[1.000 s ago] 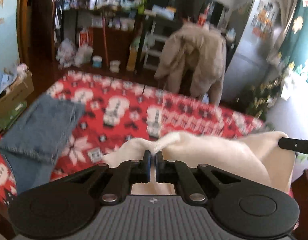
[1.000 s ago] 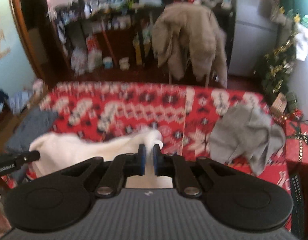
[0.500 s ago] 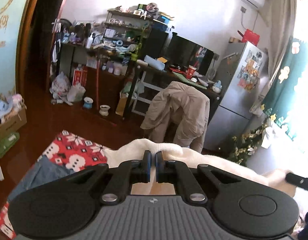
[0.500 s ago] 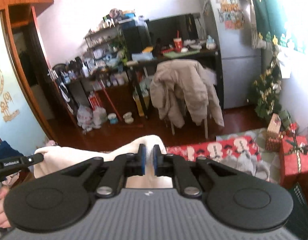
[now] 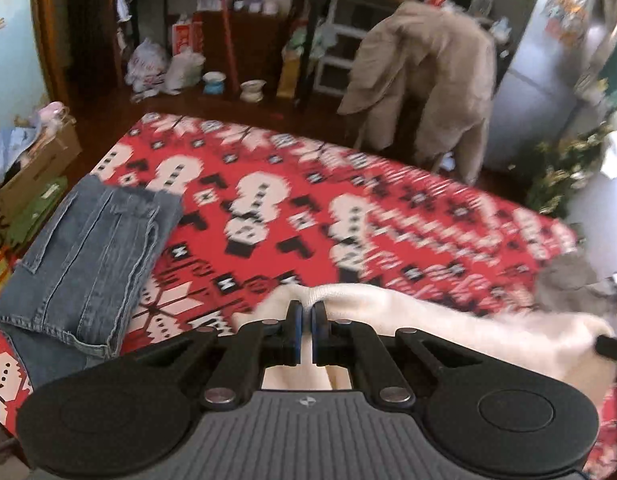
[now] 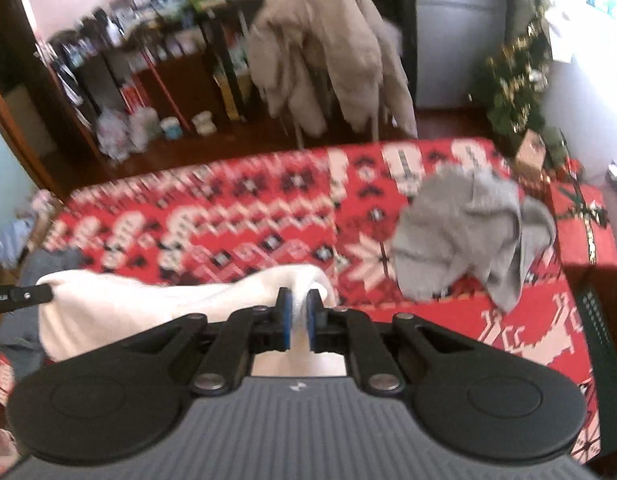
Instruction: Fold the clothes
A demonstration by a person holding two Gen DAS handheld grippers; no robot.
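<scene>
While both the left gripper (image 5: 307, 314) and right gripper (image 6: 298, 308) pinch the cream knitted garment (image 6: 148, 300), its lower part hangs hidden; the cardboard box's (image 5: 36, 160) contents are blurred.

Red snowman-patterned cover (image 5: 308, 216) noted. Beyond its far edge: beige coat (image 5: 424, 80) draped on chair, cluttered shelving (image 5: 228, 20), refrigerator (image 5: 548, 60).

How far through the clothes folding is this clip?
Done: the jeans lie folded at the left edge of the red blanket. In hand: the left gripper and right gripper each pinch an edge of the white garment, stretched between them. Left: the grey garment lies crumpled on the blanket's right.
</scene>
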